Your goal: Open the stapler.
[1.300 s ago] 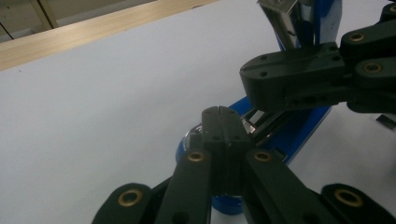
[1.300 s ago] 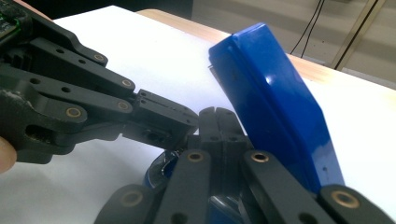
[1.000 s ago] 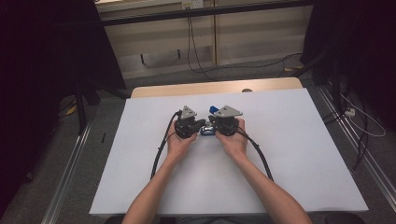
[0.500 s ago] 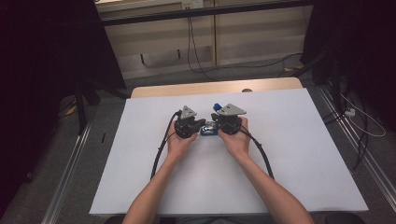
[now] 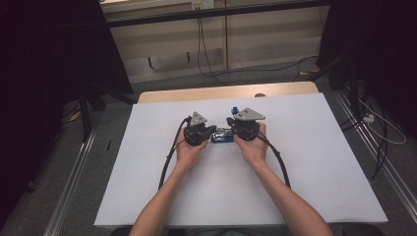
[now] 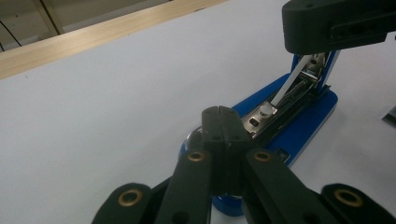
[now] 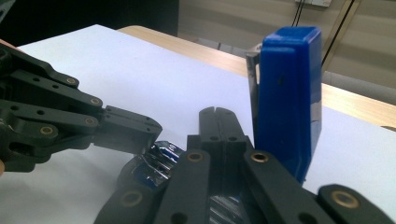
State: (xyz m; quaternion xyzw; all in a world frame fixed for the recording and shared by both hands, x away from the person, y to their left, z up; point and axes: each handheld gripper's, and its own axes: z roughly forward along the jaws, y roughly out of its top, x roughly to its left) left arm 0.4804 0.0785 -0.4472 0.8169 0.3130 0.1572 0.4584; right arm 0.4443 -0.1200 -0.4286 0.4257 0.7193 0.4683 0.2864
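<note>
A white sheet covers the counter; its bare wooden far edge shows beyond; black cables hang at the far wall; grey floor lies right.

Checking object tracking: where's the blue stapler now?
High view: the stapler lies mid-table on the white sheet, between the left claw and right claw, lid swung open.

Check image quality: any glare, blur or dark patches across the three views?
High view: dark, murky corners, white table evenly lit. Left gripper view: glare on the stapler metal, near jaws soft. Right gripper view: sheen on the blue cover, foreground jaws blurred.
</note>
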